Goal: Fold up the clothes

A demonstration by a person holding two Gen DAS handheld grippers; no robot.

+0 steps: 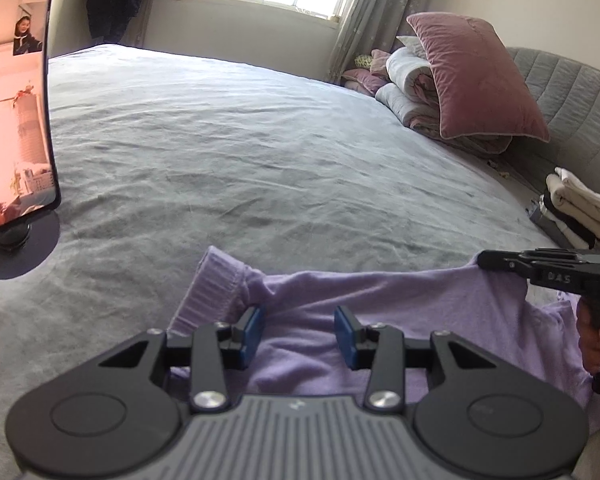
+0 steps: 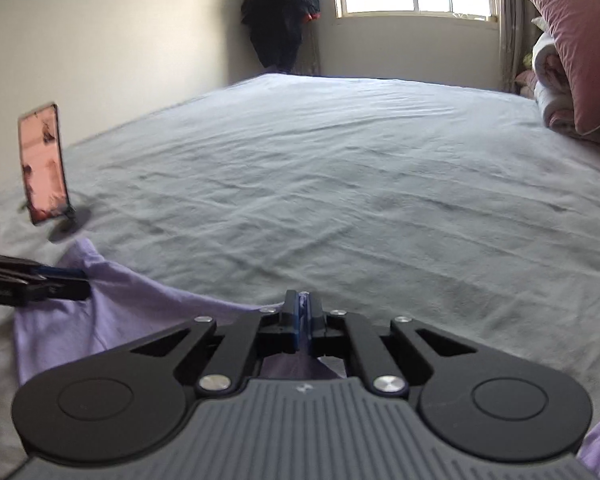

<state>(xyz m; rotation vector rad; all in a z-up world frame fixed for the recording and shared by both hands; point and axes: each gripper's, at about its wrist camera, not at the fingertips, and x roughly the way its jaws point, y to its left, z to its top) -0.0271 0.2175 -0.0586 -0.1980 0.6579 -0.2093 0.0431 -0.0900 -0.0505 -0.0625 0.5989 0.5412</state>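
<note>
Left claw (image 1: 300, 334) first: from its own camera I see the blue pads standing apart over the lilac sweater (image 1: 400, 312), pressing on nothing. That sweater lies rumpled at the near edge of the bed (image 1: 260, 152), one ribbed cuff (image 1: 214, 288) sticking up; I judge folding has barely begun. A folded stack (image 1: 580, 208) sits far right. From the right camera, my right claw (image 2: 303, 320) is clamped on the sweater's edge.
</note>
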